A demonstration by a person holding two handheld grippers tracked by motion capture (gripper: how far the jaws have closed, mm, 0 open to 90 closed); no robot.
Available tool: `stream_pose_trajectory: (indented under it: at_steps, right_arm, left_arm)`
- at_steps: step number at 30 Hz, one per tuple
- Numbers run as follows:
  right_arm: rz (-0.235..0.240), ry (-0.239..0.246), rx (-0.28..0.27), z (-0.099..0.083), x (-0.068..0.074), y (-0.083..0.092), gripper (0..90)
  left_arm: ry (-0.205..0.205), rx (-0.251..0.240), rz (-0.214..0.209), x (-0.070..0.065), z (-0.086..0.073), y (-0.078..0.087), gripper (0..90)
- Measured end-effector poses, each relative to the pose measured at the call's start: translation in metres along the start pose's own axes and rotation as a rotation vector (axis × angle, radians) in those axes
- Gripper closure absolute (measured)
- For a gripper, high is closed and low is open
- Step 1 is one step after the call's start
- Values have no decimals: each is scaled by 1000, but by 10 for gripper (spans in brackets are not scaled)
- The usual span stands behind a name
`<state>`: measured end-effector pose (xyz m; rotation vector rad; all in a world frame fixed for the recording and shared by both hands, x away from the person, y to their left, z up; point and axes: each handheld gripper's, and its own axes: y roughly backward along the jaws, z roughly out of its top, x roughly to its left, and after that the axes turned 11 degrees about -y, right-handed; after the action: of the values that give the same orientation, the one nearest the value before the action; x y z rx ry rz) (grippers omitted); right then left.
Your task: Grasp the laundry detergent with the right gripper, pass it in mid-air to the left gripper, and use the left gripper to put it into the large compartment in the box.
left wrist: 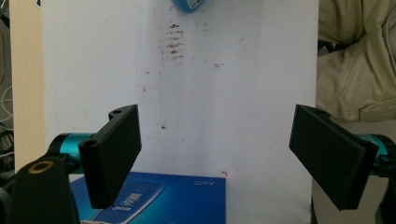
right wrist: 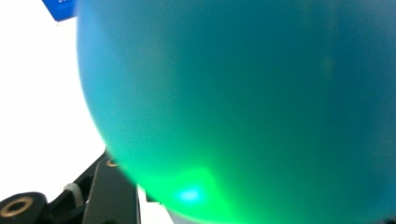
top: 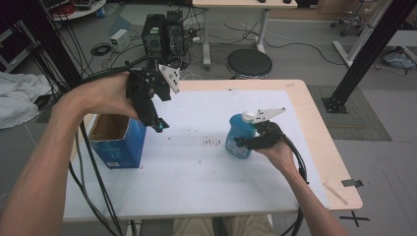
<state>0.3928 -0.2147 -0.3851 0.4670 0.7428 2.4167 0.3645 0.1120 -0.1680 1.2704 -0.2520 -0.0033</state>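
Translucent blue plastic bottle [top: 239, 135] with white cap stands upright right of centre on the white sheet covering the wooden table [top: 314, 123]. Right gripper [top: 248, 141] at its near-right side, jaws closed around the bottle body. Left gripper [top: 158, 125] raised above an open blue cardboard box [top: 120, 145] at table's left; jaws spread wide, nothing between them.

Table [top: 314, 128]: pale wood edge under a white matt sheet [top: 196, 167], smudged dark. Box [top: 118, 147]: blue printed cardboard, raw brown inside. Bottle [top: 238, 135]: translucent blue plastic, glossy. Left tool [left wrist: 217, 154] jaws: matt black plastic.
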Motion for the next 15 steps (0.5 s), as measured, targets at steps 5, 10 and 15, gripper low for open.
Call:
stream_pose_trajectory:
  at_steps: [5,10,15]
  right_arm:
    - [-3,9,-1,0,1,0,462]
    - [14,49,5,1,1,0,473]
    - [56,121,27,14,9,1,475]
  left_arm:
    - [1,-3,2,0,1,0,170]
    - [0,-7,1,1,4,1,169]
    - [-1,-41,14,1,10,4,170]
